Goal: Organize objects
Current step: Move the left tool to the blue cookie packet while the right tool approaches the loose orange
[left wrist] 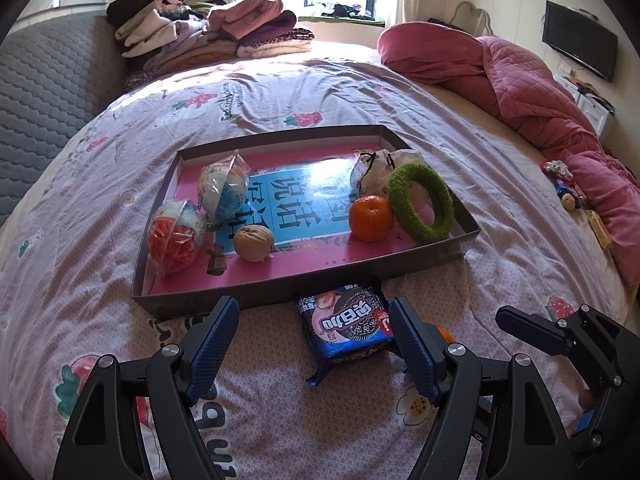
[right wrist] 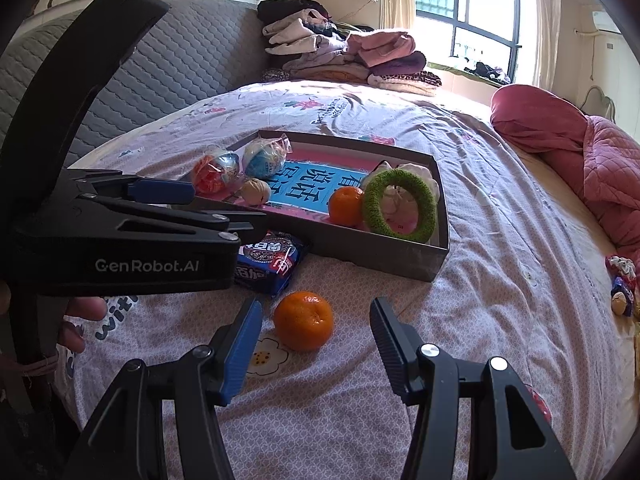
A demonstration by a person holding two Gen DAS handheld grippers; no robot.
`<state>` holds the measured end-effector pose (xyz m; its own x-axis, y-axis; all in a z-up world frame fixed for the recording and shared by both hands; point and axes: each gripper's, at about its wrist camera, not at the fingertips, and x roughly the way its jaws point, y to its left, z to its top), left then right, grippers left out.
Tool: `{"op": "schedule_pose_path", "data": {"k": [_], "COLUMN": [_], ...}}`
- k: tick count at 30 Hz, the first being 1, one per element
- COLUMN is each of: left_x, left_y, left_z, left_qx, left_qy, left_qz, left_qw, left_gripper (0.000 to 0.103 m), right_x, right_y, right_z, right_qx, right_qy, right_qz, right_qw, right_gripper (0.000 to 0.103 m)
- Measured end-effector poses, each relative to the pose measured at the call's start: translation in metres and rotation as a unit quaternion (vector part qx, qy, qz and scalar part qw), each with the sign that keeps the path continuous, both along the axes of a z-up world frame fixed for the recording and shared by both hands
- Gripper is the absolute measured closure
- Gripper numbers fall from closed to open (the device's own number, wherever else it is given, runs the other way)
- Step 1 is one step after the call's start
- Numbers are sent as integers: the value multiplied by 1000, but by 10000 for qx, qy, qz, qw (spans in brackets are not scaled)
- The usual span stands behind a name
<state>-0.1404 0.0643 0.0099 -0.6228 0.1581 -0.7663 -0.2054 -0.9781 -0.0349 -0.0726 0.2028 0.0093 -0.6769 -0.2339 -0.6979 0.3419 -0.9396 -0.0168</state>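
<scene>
Both tools are released: the left tool [left wrist: 314,340] straddles a cookie packet [left wrist: 346,330] beside the box's [left wrist: 264,294] near wall on the bed [left wrist: 280,420]; the right tool [right wrist: 316,340] brackets a loose tangerine [right wrist: 303,320].

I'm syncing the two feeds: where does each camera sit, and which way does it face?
Left wrist: on the left tool, looking down the bed at the blue cookie packet; its fingers show.
Right wrist: on the right tool, over the loose orange mandarin; fingers, left tool, a hand show.
Shared: shallow grey cardboard tray.
</scene>
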Motion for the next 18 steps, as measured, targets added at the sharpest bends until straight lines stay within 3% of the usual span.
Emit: {"op": "schedule_pose_path", "data": {"k": [18], "left_x": [-6], "left_y": [13], "left_z": [-12], "left_qx": [57], "left_qy": [-291], "left_qz": [-36], "left_qw": [9996], "left_gripper": [25], "right_x": [-1], "right_y": [-1], "right_z": [-11], "right_qx": [-51], "right_qy": [-74], "right_qz": [45], "right_qw": [9999], "right_gripper": [47]}}
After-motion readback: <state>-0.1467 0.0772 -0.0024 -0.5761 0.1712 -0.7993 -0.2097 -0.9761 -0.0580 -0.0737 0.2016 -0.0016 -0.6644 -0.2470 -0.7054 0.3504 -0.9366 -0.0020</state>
